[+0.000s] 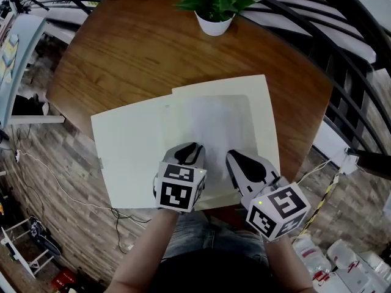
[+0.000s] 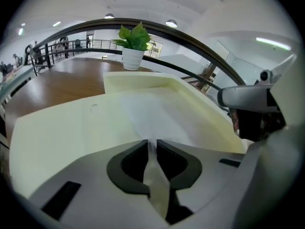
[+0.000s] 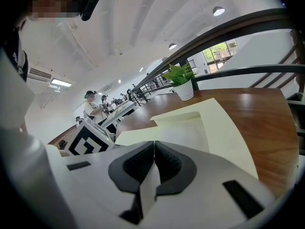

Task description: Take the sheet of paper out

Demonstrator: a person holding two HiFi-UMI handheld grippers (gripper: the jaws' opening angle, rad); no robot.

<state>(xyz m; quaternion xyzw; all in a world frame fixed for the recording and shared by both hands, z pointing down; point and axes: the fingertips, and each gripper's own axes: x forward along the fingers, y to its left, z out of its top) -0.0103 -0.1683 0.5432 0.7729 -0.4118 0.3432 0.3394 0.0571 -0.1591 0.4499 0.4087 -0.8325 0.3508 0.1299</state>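
Observation:
A pale yellow folder [image 1: 128,157] lies open on the round wooden table [image 1: 134,54], and a white sheet of paper [image 1: 214,127] rests on its right half. My left gripper [image 1: 189,148] points down at the sheet's near edge. In the left gripper view its jaws [image 2: 152,142] stand a narrow slit apart, with the sheet [image 2: 157,113] running into the slit. My right gripper [image 1: 235,157] sits just right of it over the folder's near edge. Its jaws [image 3: 154,144] meet tip to tip, and nothing shows between them. The folder [image 3: 224,128] stretches beyond.
A potted green plant [image 1: 214,11] in a white pot stands at the table's far edge. A dark curved railing [image 1: 342,47] runs behind and to the right. The table's near edge is right under my grippers, with wood-look floor and cables below.

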